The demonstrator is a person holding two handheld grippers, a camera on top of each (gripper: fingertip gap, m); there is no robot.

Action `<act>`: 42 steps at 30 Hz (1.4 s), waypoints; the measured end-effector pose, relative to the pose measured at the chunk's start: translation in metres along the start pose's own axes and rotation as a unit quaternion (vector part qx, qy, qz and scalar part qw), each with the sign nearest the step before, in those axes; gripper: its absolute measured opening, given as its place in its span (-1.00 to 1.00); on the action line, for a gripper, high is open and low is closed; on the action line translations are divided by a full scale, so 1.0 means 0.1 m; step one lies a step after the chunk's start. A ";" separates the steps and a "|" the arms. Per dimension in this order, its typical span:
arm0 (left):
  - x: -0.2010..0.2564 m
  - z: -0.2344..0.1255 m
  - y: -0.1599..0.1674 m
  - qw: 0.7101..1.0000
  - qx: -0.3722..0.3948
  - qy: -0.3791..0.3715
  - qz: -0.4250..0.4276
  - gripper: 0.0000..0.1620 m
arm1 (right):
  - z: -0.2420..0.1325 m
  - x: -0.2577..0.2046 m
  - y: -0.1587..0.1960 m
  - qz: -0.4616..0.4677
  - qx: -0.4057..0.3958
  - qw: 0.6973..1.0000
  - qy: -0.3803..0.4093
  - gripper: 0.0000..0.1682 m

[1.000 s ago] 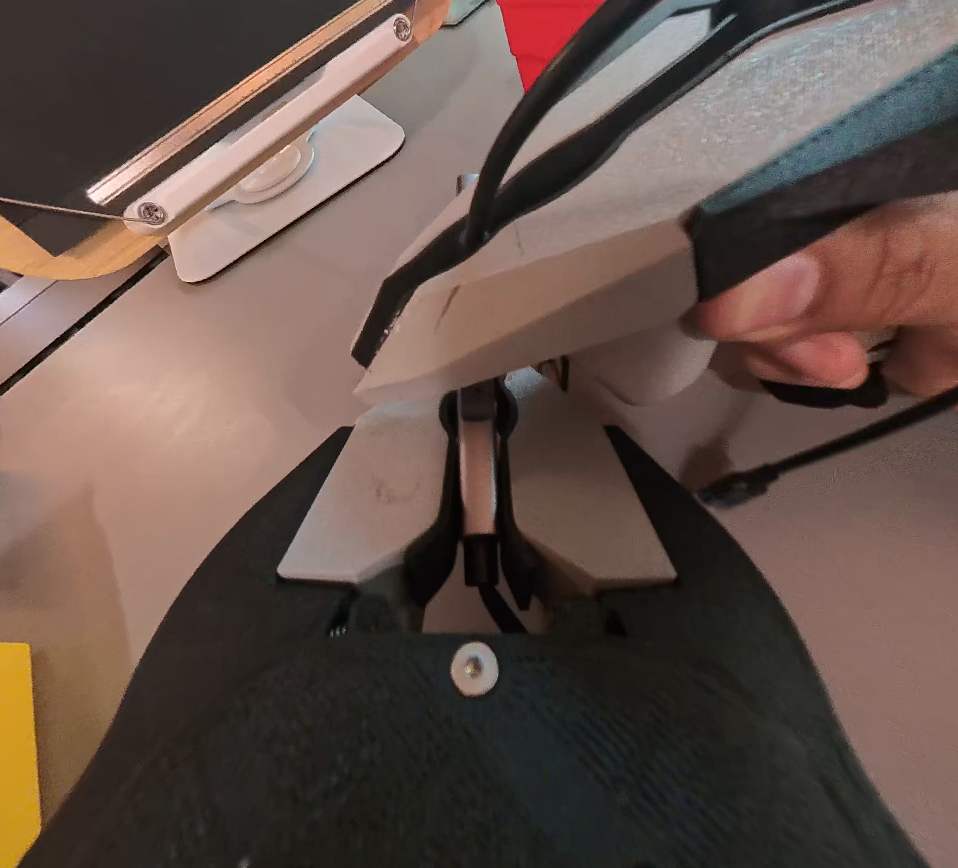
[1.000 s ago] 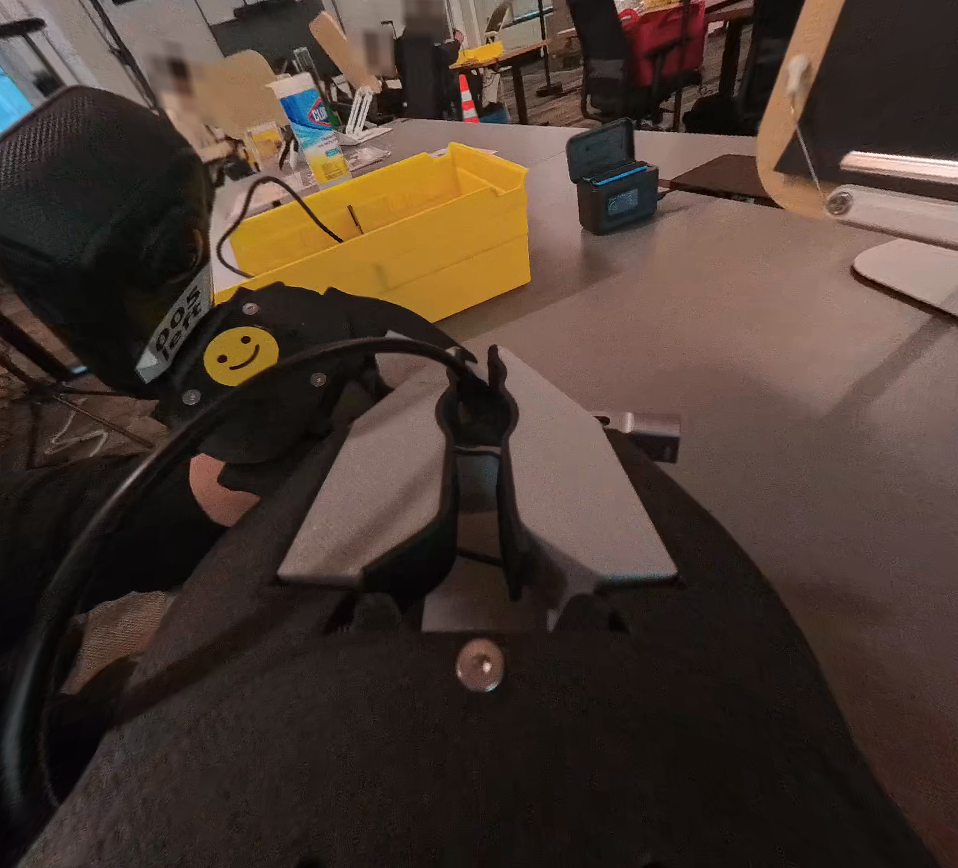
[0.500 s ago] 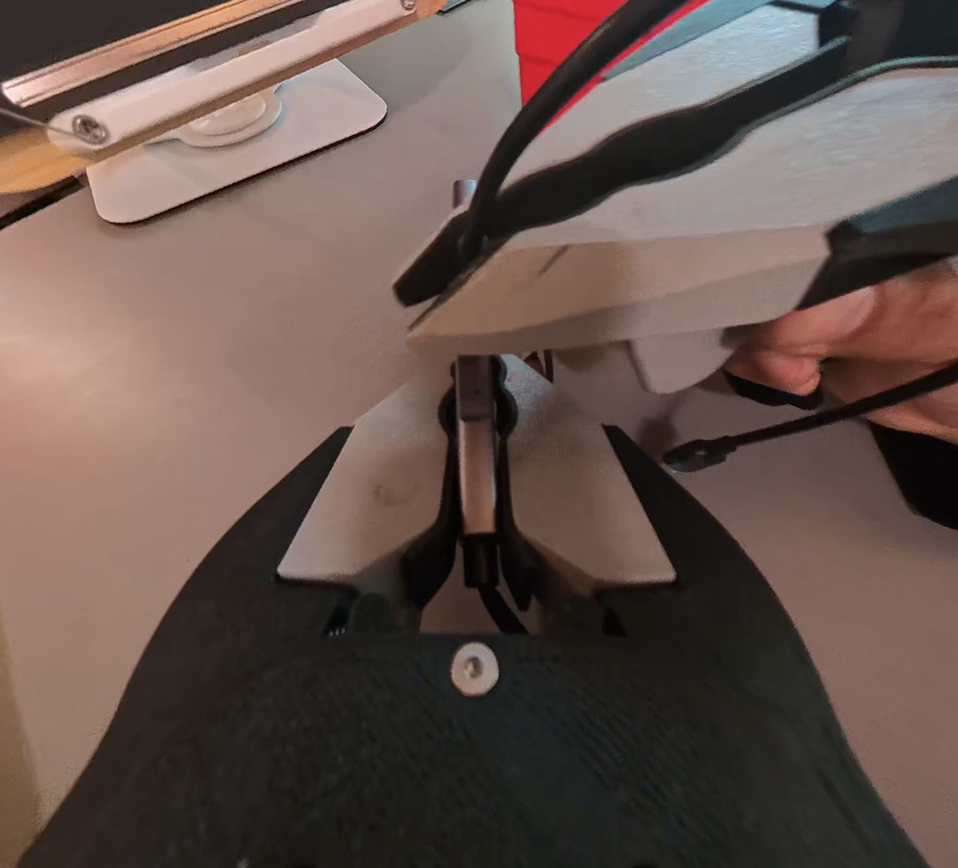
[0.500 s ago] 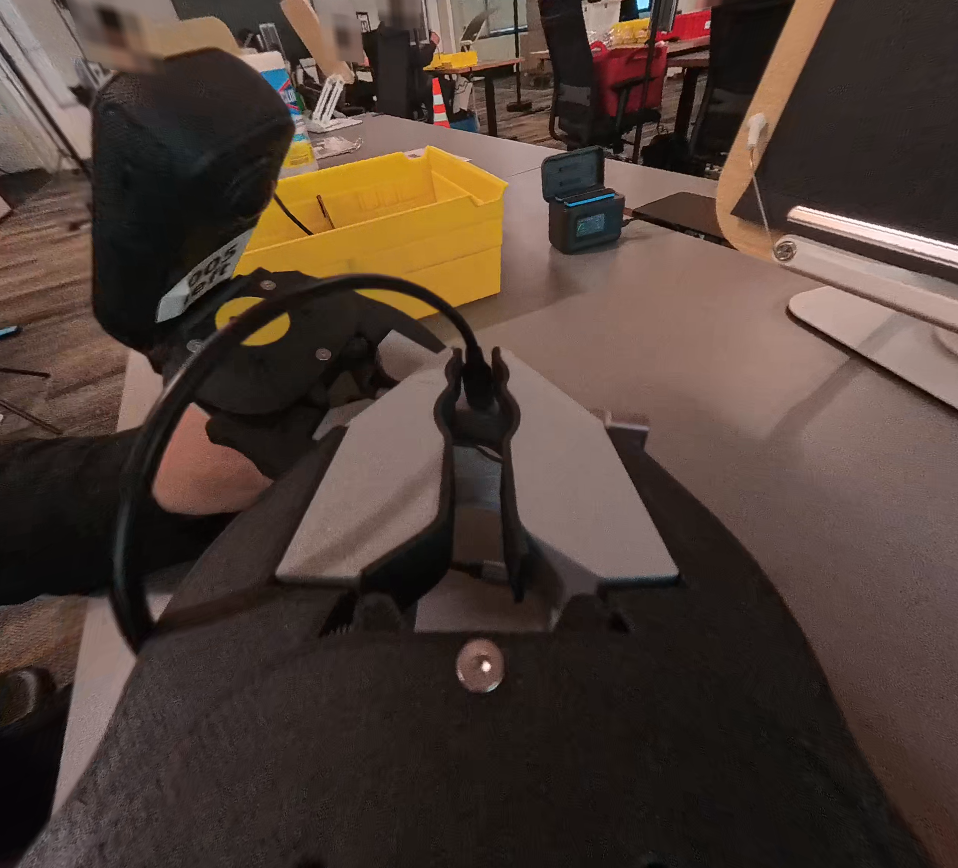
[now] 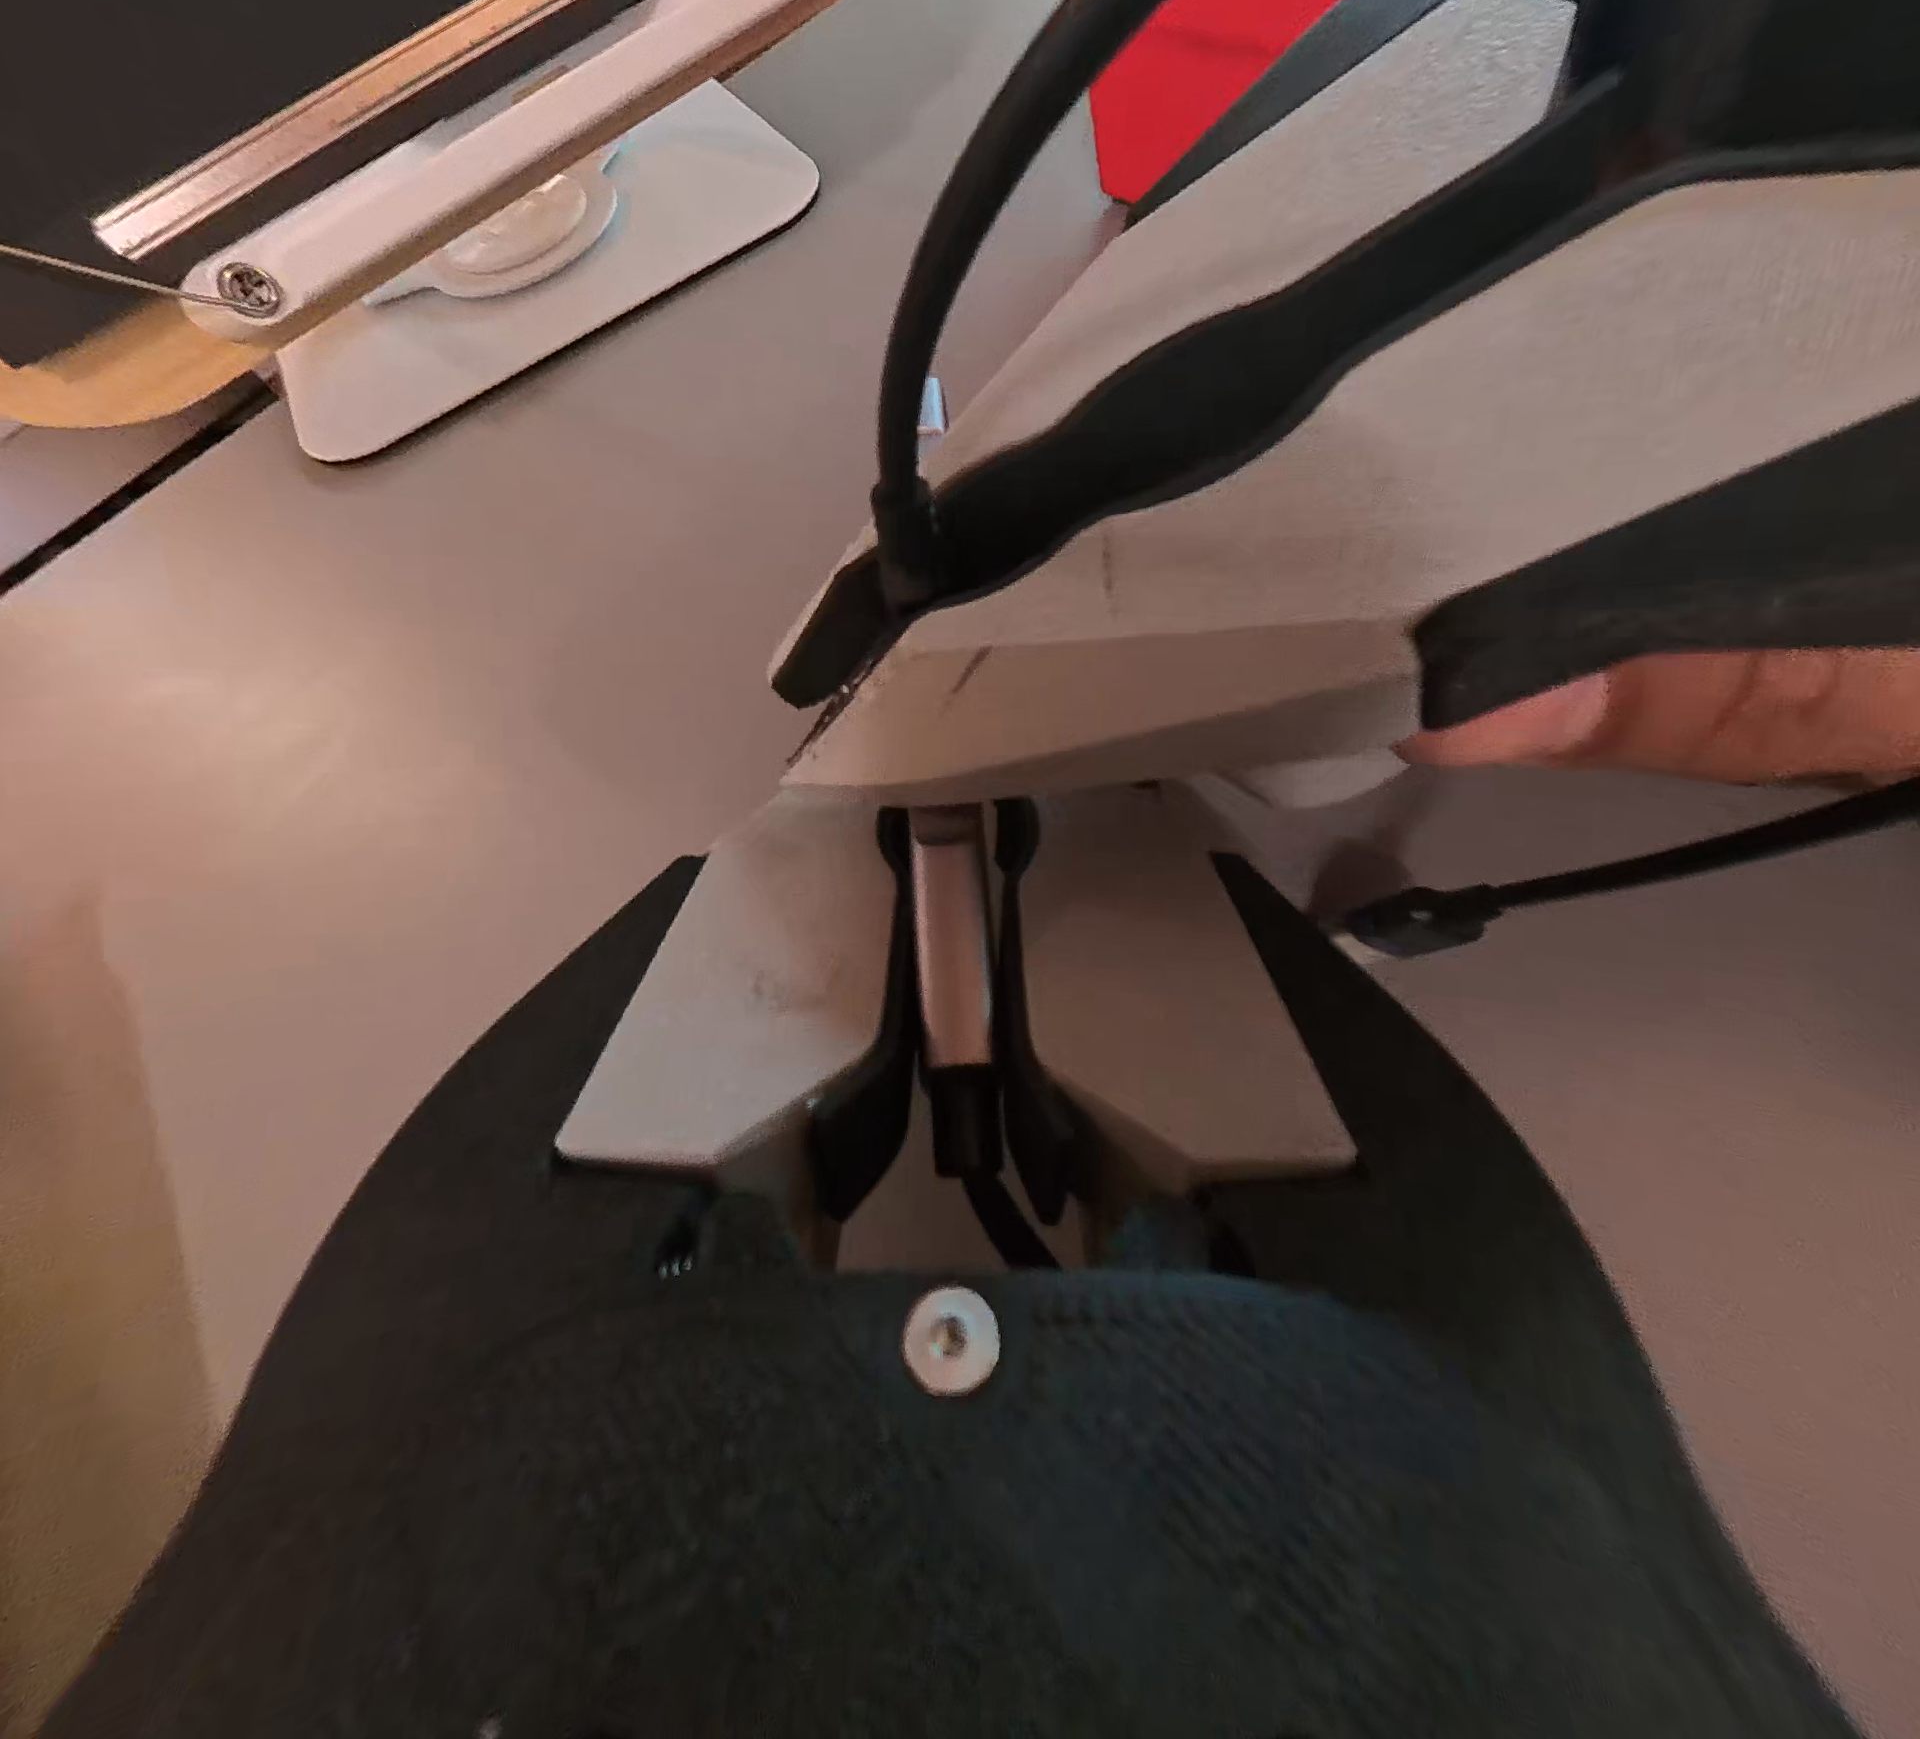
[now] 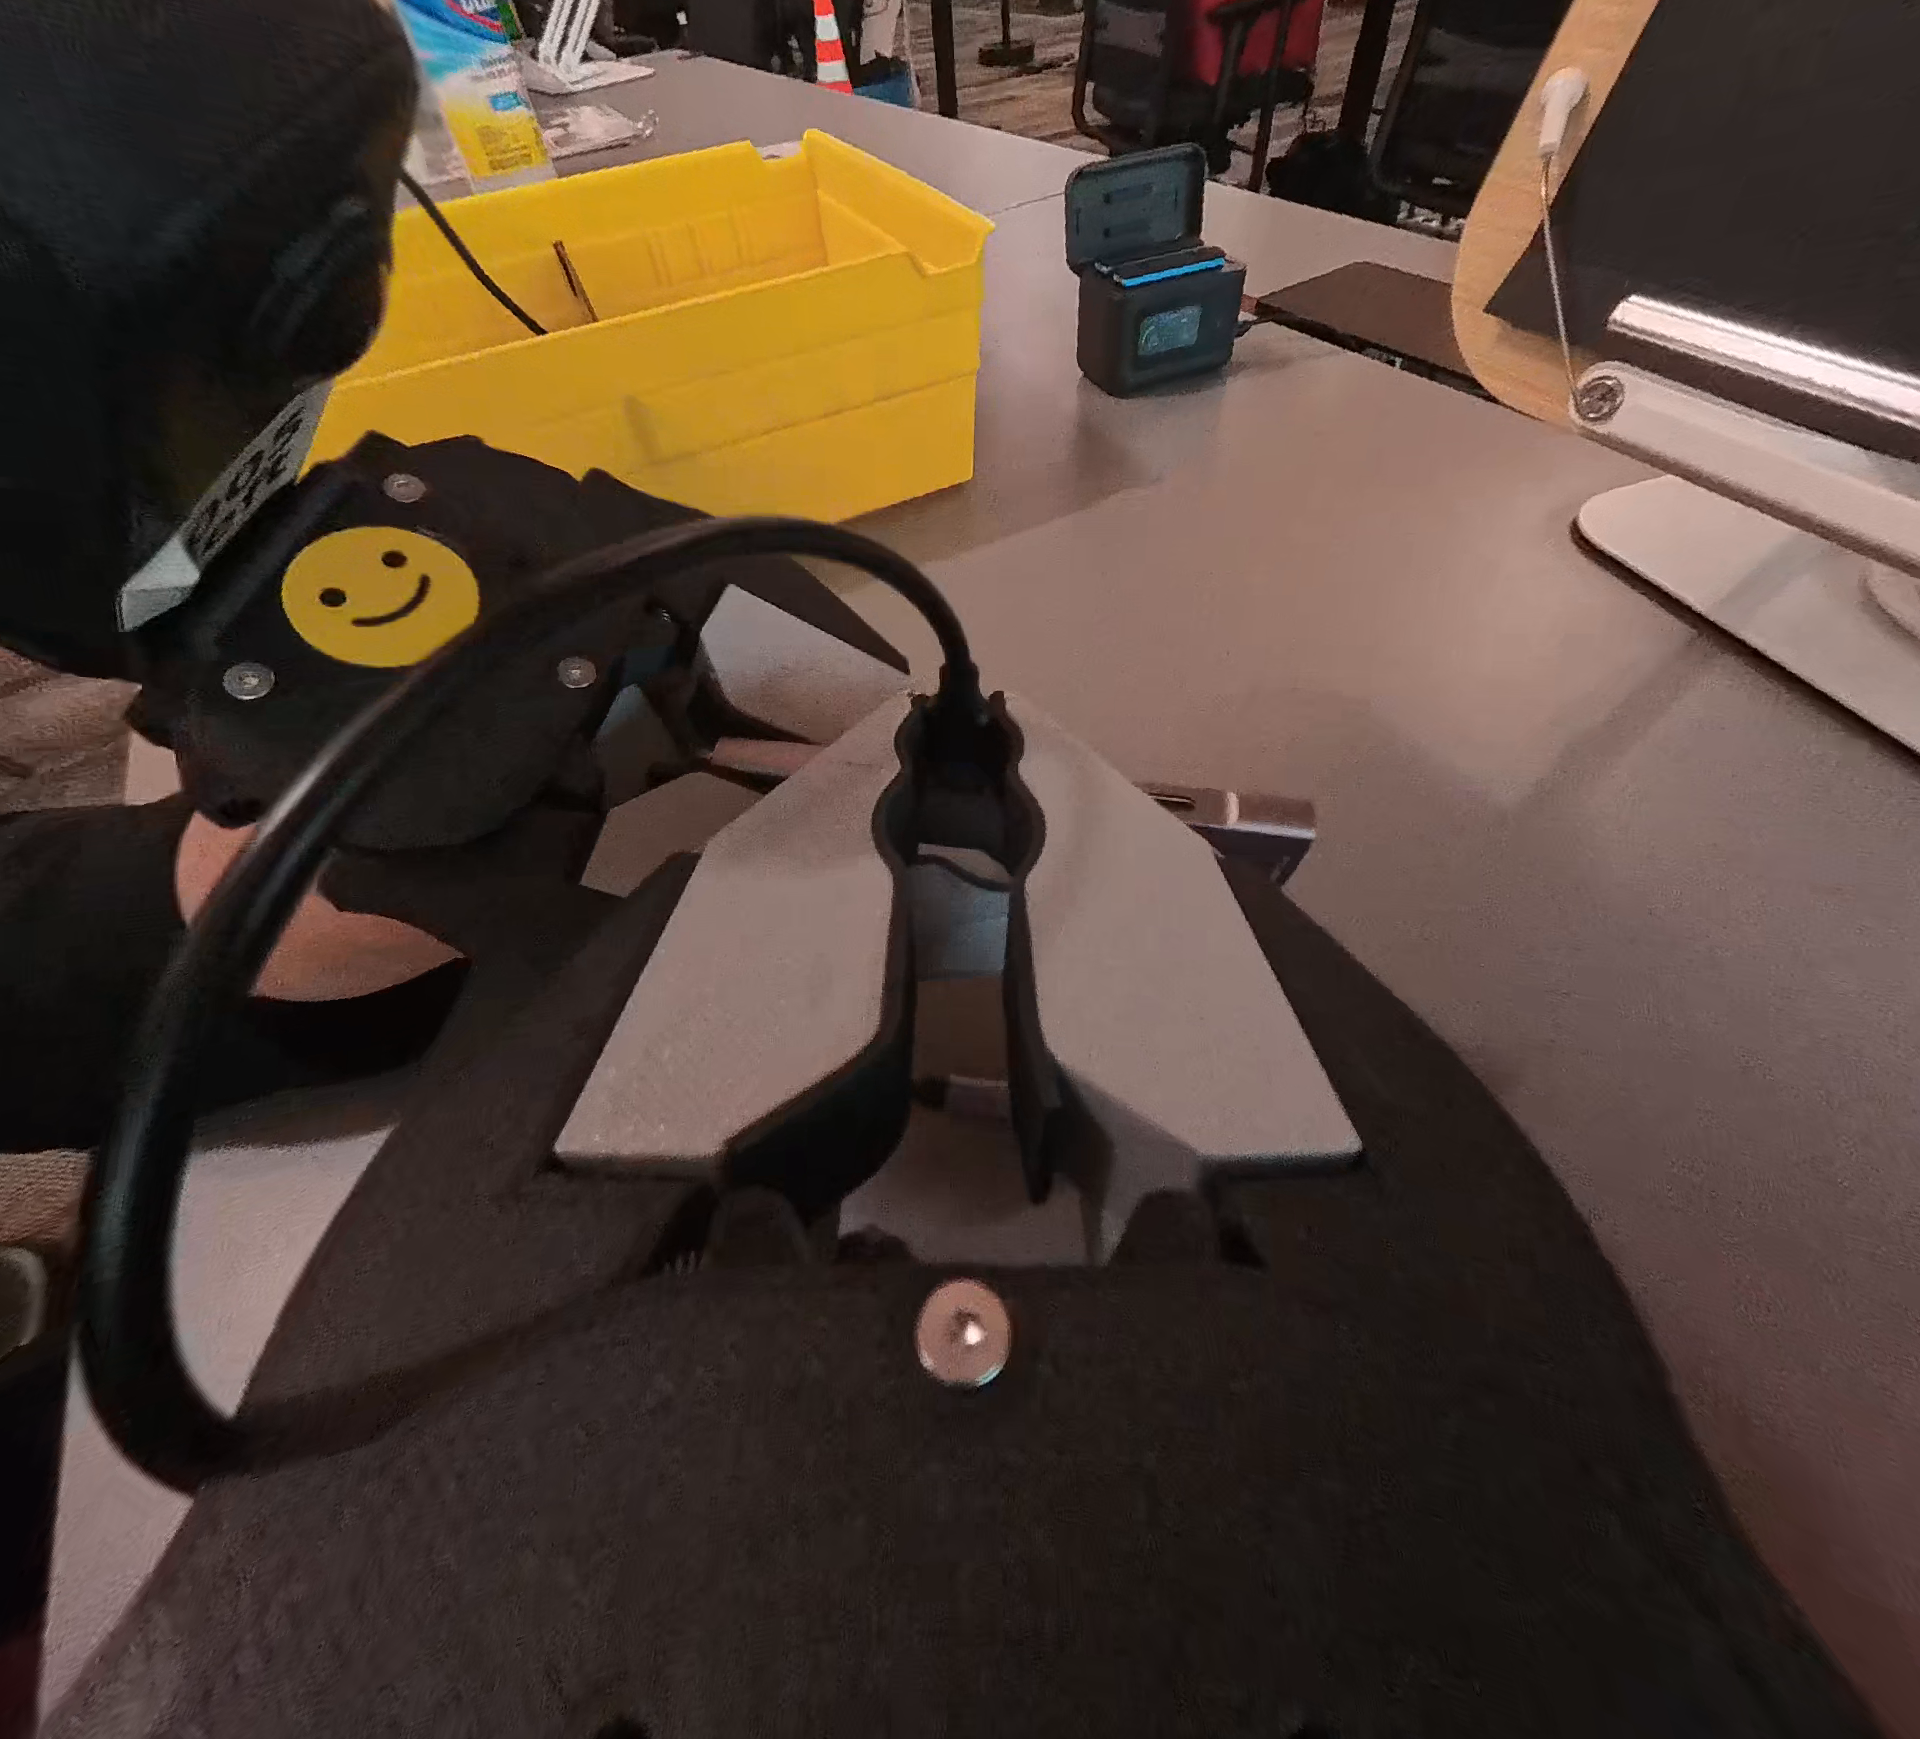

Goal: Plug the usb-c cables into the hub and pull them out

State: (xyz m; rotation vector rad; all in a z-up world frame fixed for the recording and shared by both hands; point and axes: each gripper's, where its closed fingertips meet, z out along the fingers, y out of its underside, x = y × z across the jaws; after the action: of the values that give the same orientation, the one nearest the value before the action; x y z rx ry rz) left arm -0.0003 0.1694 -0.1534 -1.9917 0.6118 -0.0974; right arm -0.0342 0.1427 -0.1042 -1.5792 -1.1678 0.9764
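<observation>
- The left gripper (image 5: 951, 868) is clamped edge-on around the slim silver hub (image 5: 948, 951), held low over the grey table (image 5: 416, 702); a short black lead leaves the hub's near end between the fingers
- Directly above the hub, the right gripper (image 6: 961, 733) has its jaws pressed together on the black plug of a usb-c cable (image 6: 468, 671), which loops away from the hub to the left and back under the gripper body
- In the right wrist view one end of the hub pokes out to the right of the fingers (image 6: 1236, 816); the port and plug tip are covered by the fingers, so whether they are mated cannot be told
- A second cable (image 5: 1423, 915) lies loose on the table just right of the hub, its connector free
- Beyond the hub the table is bare up to a monitor stand (image 5: 540, 276); a red bin (image 5: 1226, 27) sits further back, partly hidden by the right gripper and cut off by the frame
- A yellow bin (image 6: 727, 359) and a small dark case (image 6: 1153, 307) stand well beyond the hub in the right wrist view
</observation>
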 end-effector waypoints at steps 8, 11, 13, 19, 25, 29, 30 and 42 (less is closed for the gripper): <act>0.02 -0.02 -0.05 1.000 0.018 -0.010 0.020 -0.91 | -0.06 -0.01 -0.03 -0.025 0.006 0.999 0.022 -0.90; 0.02 -0.01 -0.05 0.999 0.016 -0.014 0.024 -0.91 | -0.07 0.00 -0.01 -0.027 0.003 0.999 0.026 -0.89; 0.01 -0.02 -0.05 0.999 0.018 -0.016 0.024 -0.91 | -0.09 0.00 -0.02 -0.028 0.007 0.999 0.027 -0.87; -0.01 -0.03 -0.06 0.998 0.020 -0.037 0.055 -0.90 | -0.08 -0.02 -0.01 -0.014 0.016 1.000 0.015 -0.90; 0.02 -0.01 -0.07 0.998 0.024 -0.029 0.056 -0.89 | -0.08 0.00 0.02 0.002 0.006 1.000 0.005 -0.90; 0.03 -0.02 -0.09 0.998 0.031 -0.023 0.044 -0.84 | -0.07 0.00 0.03 0.016 0.009 1.000 0.002 -0.90; 0.02 -0.03 -0.10 0.998 0.034 -0.026 0.042 -0.85 | -0.06 0.00 0.02 0.020 0.014 1.000 -0.003 -0.90; 0.04 0.00 0.02 1.000 0.005 0.021 -0.017 -0.92 | 0.00 0.00 0.10 0.029 -0.007 1.000 -0.005 -0.90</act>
State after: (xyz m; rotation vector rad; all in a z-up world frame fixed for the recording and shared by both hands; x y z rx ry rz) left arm 0.0020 0.1666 -0.1556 -1.9949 0.6026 -0.1641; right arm -0.0320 0.1419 -0.1137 -1.6281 -1.1433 1.0170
